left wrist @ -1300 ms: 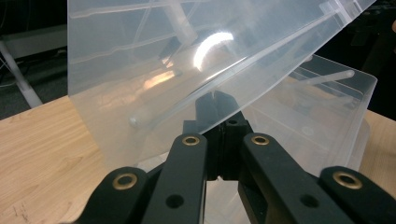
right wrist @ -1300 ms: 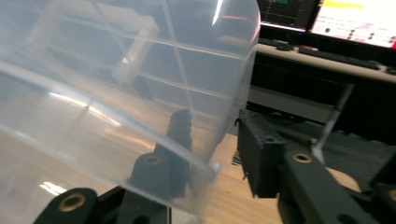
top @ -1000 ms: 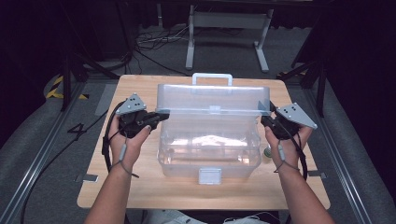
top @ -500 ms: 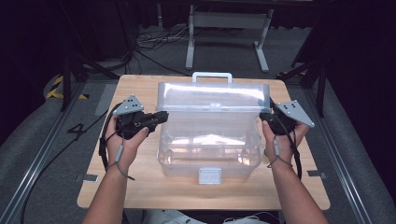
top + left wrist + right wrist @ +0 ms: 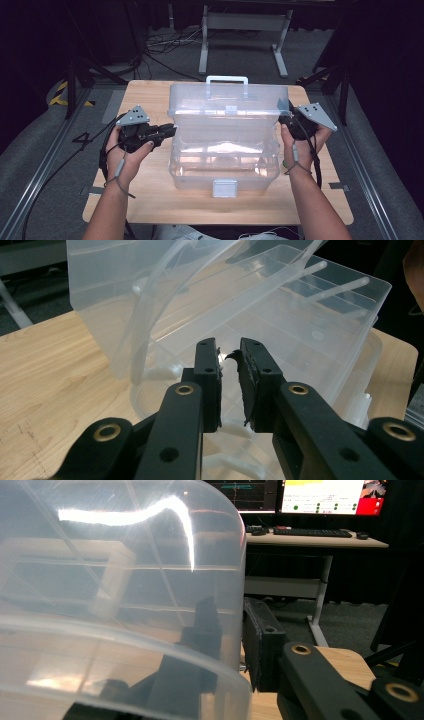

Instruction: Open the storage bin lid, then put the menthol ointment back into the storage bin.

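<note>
Clear plastic box (image 5: 225,150) sits mid-worktop (image 5: 150,200), latch tab on its near side, lid (image 5: 227,102) tilted up and back, white handle at the far edge.

Right hand-held gripper (image 5: 287,120) is at the lid's right end. In the right gripper view the clear lid wall (image 5: 150,580) runs between the jaws, one jaw seen through the plastic, the other outside. I read it as clamped on the lid edge.

Left hand-held gripper (image 5: 167,131) is at the box's left side, tips touching or just short of it; can't tell which. In the left gripper view the jaws (image 5: 230,385) stand slightly apart with nothing between them, plastic just beyond.

Risks, my judgement:
- Lid carried on one end only. Thin flexible plastic could twist or rack at the hinge.
- Smooth wall, narrow bite: the right grip could slip and the lid drop shut.
- Box looks light, nothing pinning the base. Lifting the lid could drag or tip it.
- Left pad looks torn, so weaker grip there.

Hard to make out: hinge line, box contents (reflections hide the bottom), the right-side contact in the high view, and exact lid angle.
</note>
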Tool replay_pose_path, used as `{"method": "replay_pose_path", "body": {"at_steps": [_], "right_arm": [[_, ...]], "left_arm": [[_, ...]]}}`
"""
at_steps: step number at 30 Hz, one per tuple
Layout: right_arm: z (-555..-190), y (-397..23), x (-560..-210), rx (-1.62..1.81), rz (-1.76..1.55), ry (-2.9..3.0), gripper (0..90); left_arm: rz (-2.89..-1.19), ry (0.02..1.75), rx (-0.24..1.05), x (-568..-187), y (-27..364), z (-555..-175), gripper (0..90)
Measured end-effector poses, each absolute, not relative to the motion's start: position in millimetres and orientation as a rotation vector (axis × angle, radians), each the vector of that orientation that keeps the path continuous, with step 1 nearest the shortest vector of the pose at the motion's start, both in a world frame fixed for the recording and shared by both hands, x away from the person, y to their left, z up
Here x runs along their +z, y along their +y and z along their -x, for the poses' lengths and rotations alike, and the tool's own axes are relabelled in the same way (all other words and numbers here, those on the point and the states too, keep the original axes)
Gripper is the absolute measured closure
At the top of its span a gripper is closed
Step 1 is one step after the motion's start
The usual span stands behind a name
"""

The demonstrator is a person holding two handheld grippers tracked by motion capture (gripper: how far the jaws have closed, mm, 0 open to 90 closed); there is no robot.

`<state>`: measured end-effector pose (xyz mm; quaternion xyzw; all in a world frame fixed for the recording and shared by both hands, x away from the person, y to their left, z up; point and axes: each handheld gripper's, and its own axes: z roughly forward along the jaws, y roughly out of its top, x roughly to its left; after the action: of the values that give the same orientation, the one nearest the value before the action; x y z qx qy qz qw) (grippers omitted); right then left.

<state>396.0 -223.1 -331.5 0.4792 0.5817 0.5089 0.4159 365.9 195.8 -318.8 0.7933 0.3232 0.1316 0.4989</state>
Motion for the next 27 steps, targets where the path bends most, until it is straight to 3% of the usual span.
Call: {"method": "replay_pose_path", "body": {"at_steps": [20,27], "right_arm": [[-407.6,-221.6,-319.4,1.285,-1.185,1.428,74.6],[-411.8,-221.8,-314.7,1.264,-1.201,1.452,79.1]], "left_arm": [[-1.951,0.787,0.302,-320.9,198.1,-361.2,76.0],[-1.959,0.798,0.295,-322.2,200.7,-356.0,75.6]]}}
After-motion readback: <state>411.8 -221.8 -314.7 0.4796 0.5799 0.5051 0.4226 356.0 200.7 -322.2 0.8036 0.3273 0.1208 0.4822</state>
